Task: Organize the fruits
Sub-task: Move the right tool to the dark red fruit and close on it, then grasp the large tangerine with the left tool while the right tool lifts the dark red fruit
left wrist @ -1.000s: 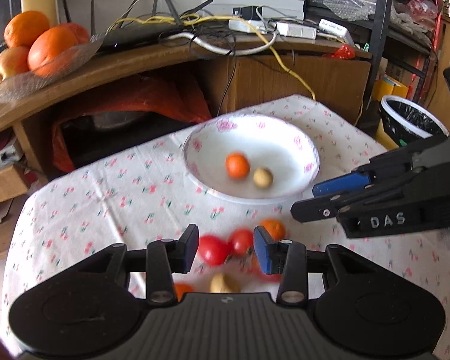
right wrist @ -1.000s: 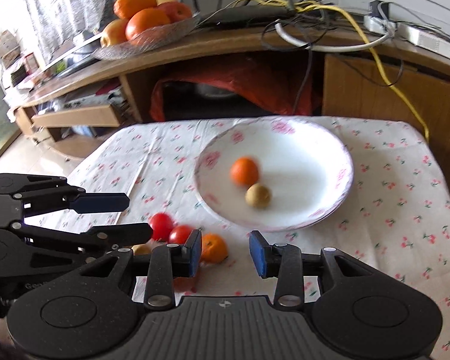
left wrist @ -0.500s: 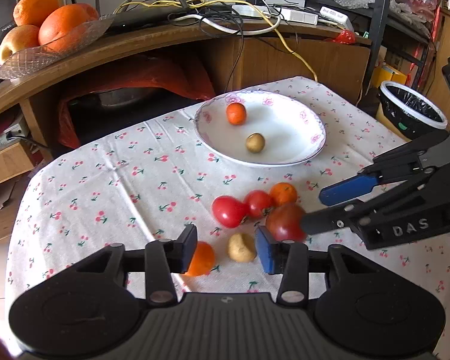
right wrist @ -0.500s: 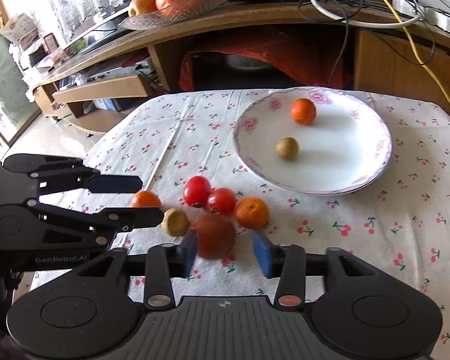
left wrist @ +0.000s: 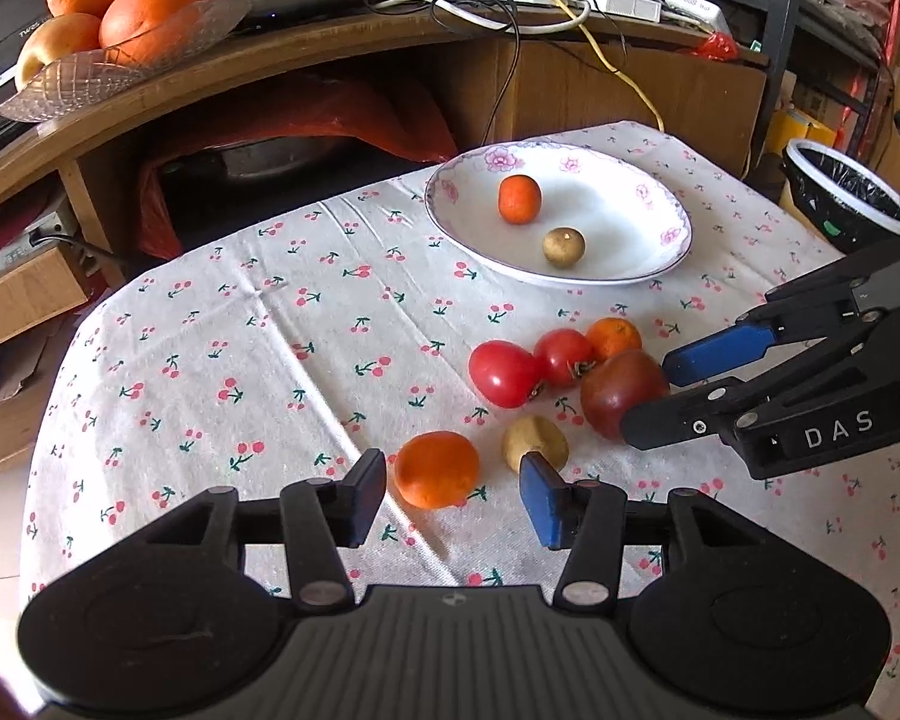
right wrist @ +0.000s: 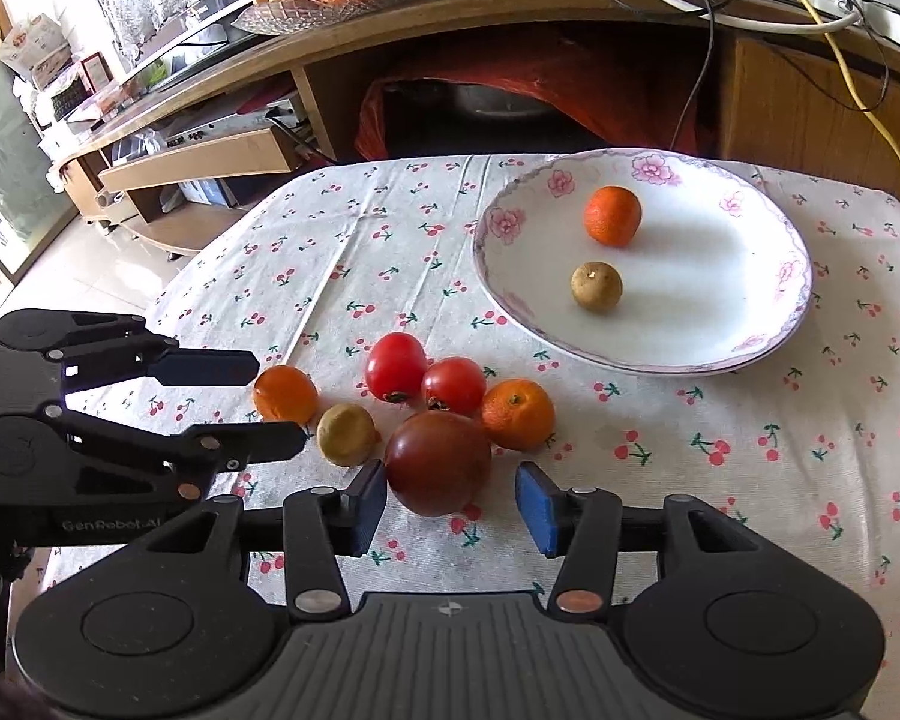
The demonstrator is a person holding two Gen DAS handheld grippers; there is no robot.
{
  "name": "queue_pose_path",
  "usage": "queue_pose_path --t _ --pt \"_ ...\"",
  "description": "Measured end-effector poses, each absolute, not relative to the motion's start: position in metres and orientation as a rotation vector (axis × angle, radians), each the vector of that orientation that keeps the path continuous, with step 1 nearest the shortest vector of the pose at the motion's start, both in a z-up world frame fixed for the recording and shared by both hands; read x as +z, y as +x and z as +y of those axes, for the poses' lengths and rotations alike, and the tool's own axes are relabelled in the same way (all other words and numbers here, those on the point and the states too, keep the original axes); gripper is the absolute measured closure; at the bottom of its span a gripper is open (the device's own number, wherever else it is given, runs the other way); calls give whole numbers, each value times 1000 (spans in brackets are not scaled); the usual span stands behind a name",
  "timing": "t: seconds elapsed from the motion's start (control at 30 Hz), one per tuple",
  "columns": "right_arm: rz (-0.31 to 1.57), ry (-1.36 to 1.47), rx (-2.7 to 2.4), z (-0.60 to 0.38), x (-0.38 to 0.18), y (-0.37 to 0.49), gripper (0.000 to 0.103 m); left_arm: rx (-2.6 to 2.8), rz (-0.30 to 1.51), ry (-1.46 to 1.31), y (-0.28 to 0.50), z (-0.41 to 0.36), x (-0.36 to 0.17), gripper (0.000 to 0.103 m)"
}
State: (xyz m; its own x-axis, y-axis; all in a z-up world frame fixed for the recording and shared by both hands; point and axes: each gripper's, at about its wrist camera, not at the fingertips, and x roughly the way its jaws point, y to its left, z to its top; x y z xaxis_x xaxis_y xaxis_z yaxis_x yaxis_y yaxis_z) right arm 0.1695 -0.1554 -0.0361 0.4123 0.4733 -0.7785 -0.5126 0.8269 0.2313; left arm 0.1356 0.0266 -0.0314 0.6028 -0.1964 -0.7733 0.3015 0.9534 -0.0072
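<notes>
A white flowered plate (left wrist: 606,210) (right wrist: 708,276) holds a small orange (left wrist: 519,198) and a brown round fruit (left wrist: 563,247). Loose fruit lies on the cloth in front of it: two red tomatoes (left wrist: 504,373) (left wrist: 564,357), an orange (left wrist: 615,337), a dark red fruit (right wrist: 438,459), a yellowish fruit (left wrist: 534,441) and another orange (left wrist: 437,469). My left gripper (left wrist: 453,498) is open, that last orange just ahead between its fingertips. My right gripper (right wrist: 450,504) is open around the dark red fruit, a gap showing at its blue pad.
A glass bowl of large oranges (left wrist: 120,54) sits on the curved wooden shelf behind the table, beside tangled cables (left wrist: 510,6). A black-lined bin (left wrist: 846,204) stands off the table's right. The cloth's left edge (left wrist: 48,420) drops to the floor.
Both grippers drew back from the plate and came down to the loose fruit. The dark red fruit now sits between the right fingers, the near orange between the left ones.
</notes>
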Motion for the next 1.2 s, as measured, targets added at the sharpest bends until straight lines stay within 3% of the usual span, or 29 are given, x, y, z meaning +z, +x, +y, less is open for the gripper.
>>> queue_pose_path --t 0.37,0.47,0.63,0.87,1.2 --pt "995 -17 622 -151 -45 174 59 -276 914 91 145 35 -40 46" --pt "997 -6 615 -154 -44 175 68 -271 928 81 151 35 -43 46" --pt "1003 12 615 -158 -44 174 69 -275 922 82 153 32 -44 47" --pt "1008 12 607 -162 -42 172 69 -300 930 107 151 29 -42 56" --pt "1011 -38 595 -161 -40 157 69 -326 918 118 142 26 -31 59"
